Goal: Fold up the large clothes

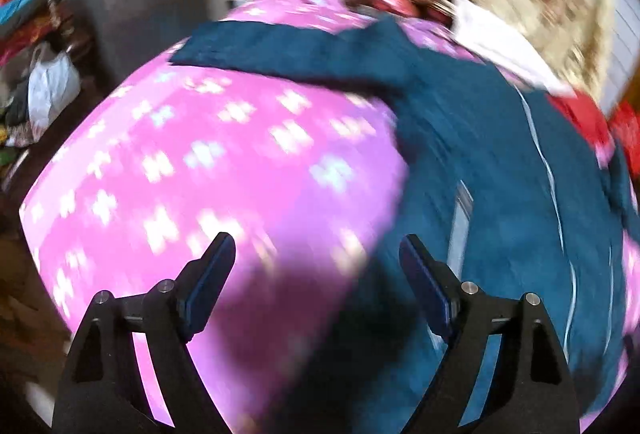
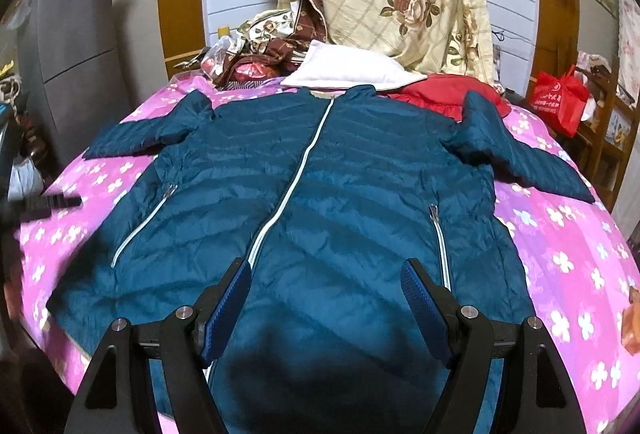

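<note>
Now, with my left tongs and right tongs both spread and empty over the teal quilted puffer jacket flat across the pink flowered bed, a shallow pinch could slip off slick padding.

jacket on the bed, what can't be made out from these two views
- Jacket hem: right wrist view, hidden behind the right gripper and cut off by the bottom edge.
- Bedspread pattern and jacket quilting: left wrist view, motion blur.
- Left gripper in the right wrist view: only a blurred dark shape at the left edge.
- Red bag print: too small.
</note>
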`<state>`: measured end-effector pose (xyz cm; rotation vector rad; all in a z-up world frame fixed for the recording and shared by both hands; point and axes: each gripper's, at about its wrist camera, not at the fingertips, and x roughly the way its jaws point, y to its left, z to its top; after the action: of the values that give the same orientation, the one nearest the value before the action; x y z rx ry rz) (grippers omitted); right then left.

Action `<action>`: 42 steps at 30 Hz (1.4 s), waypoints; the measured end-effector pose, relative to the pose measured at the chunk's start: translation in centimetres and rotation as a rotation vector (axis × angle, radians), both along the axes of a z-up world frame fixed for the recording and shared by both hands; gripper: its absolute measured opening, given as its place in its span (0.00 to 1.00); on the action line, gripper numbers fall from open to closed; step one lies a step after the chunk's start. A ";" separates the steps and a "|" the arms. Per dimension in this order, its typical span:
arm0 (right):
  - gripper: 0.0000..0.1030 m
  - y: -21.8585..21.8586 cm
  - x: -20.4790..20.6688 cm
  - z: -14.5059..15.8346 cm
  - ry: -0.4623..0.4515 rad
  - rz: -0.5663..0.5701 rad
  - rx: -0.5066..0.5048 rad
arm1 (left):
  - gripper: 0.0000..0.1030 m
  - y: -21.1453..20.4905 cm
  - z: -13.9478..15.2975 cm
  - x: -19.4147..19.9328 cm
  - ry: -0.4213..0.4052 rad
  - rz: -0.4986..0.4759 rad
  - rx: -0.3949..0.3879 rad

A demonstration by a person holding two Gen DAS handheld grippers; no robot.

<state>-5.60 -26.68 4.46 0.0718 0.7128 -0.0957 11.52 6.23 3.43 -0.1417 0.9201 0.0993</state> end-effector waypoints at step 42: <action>0.73 -11.3 -0.3 -1.6 0.015 -0.281 0.063 | 0.05 -14.2 14.8 18.7 -0.240 -0.459 -0.184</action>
<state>-5.94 -37.94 2.84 0.2319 0.7180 -0.3424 30.17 -8.02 18.23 -0.1072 0.7016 -0.4214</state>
